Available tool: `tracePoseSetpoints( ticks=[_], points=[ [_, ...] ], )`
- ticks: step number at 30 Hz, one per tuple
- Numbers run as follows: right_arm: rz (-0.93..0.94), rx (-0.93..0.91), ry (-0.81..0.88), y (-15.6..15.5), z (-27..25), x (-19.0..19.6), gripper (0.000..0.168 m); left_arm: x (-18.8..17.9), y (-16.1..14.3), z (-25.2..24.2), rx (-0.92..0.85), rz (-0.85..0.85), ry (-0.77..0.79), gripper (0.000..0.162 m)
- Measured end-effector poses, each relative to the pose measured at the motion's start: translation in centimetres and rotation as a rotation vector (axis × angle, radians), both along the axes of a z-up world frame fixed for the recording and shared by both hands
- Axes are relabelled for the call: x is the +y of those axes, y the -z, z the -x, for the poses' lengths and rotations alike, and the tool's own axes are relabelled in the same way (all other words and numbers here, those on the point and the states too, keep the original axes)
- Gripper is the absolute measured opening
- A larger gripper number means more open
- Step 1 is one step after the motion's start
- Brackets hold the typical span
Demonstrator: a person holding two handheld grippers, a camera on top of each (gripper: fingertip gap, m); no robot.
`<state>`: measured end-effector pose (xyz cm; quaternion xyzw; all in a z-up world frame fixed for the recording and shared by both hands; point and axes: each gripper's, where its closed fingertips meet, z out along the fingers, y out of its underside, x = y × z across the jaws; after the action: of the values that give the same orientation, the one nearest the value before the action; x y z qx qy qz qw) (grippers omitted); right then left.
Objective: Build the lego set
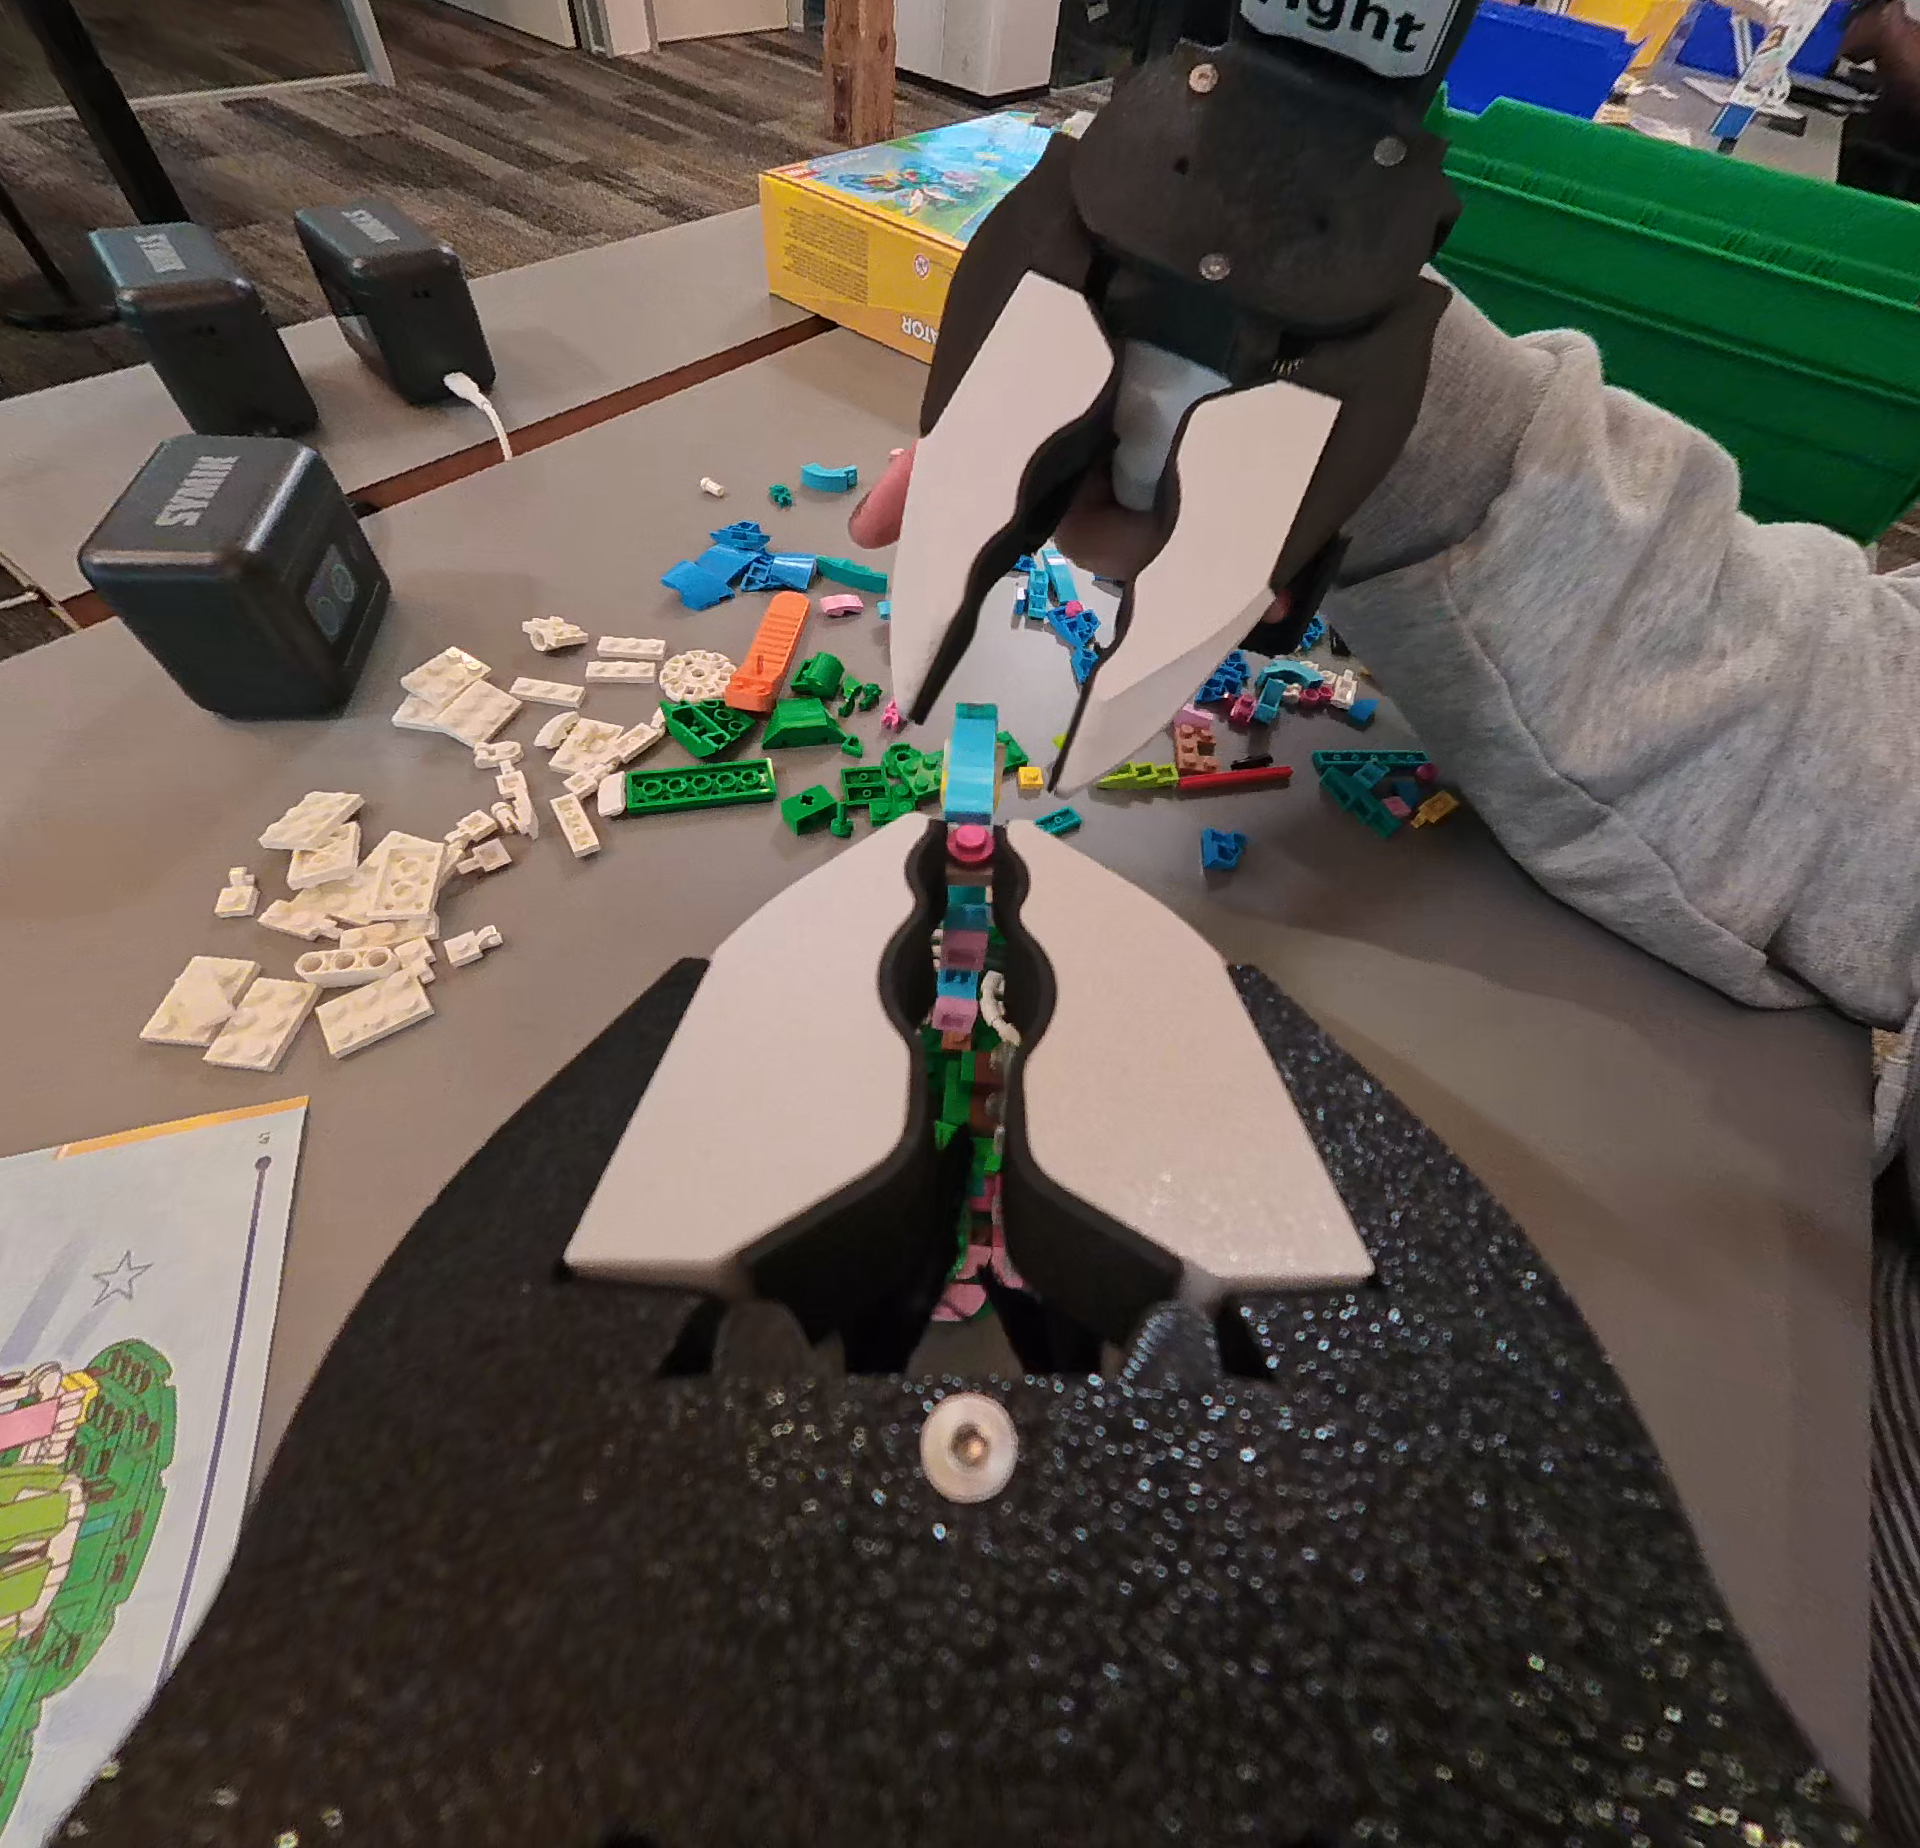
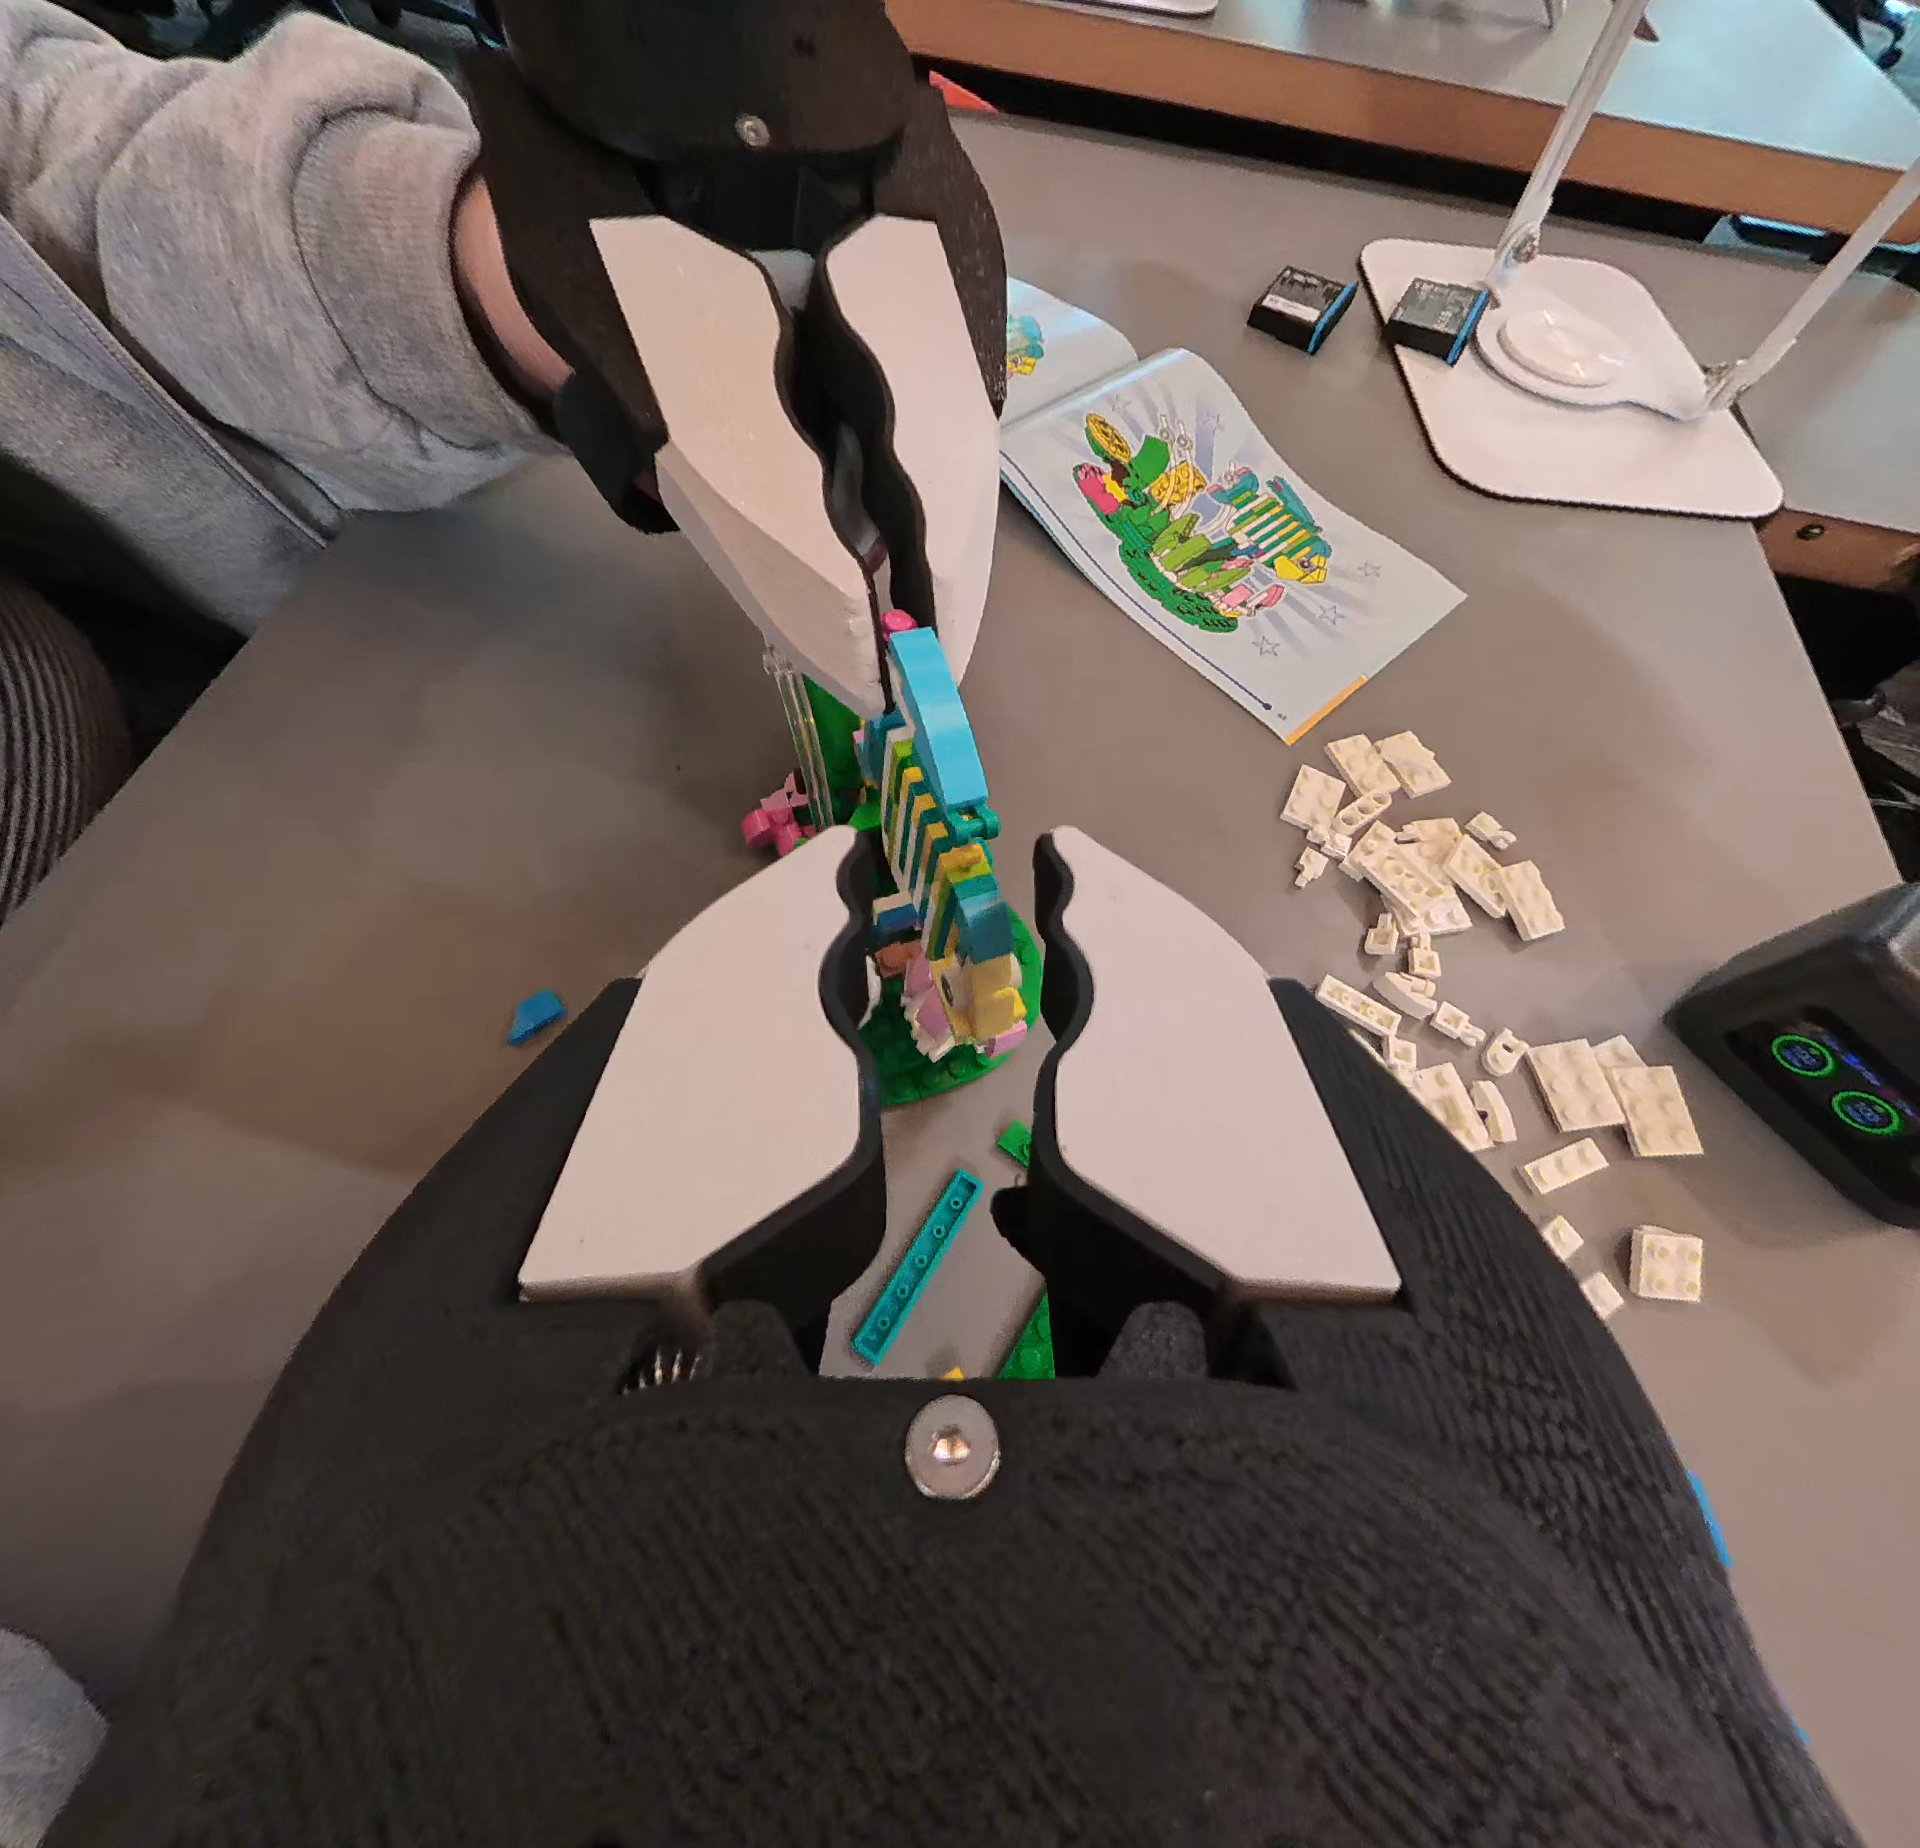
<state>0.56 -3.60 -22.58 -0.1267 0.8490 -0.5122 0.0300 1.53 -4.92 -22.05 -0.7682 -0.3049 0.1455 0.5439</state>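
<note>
The partly built lego model [image 2: 925,759] is a tall stack of turquoise, yellow, pink and green pieces on a round green base [image 2: 935,1066] on the grey table [image 2: 416,863]. My left gripper [image 1: 966,824] is shut on the model [image 1: 971,759], which runs down between its fingers. In the right wrist view the left gripper [image 2: 899,668] comes from above and pinches the model's top. My right gripper [image 2: 948,842] is open, with its tips on either side of the model and not touching it. In the left wrist view the right gripper [image 1: 987,754] faces me, open around the turquoise top piece.
Loose white pieces [image 1: 343,894], green pieces [image 1: 707,790], blue pieces [image 1: 727,572] and an orange separator [image 1: 769,650] lie on the table. A teal long plate [image 2: 914,1268] lies under my right gripper. There are also an instruction booklet [image 2: 1226,541], a yellow box [image 1: 873,240], black power banks [image 1: 239,572] and a green bin [image 1: 1714,292]. Both grippers' tips are close together, under 4 cm apart. The teal long plate [image 2: 914,1268] is about 11 cm from my right fingertips.
</note>
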Motion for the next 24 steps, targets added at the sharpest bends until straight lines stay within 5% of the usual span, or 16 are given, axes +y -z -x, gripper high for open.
tracePoseSetpoints(
  ticks=[24],
  points=[
    [-0.070, -0.018, -0.003, 2.0, 0.3, 0.1, 0.014, -0.1, -0.2, 0.0, -0.003, -0.022, -0.001, 0.008]
  ],
)
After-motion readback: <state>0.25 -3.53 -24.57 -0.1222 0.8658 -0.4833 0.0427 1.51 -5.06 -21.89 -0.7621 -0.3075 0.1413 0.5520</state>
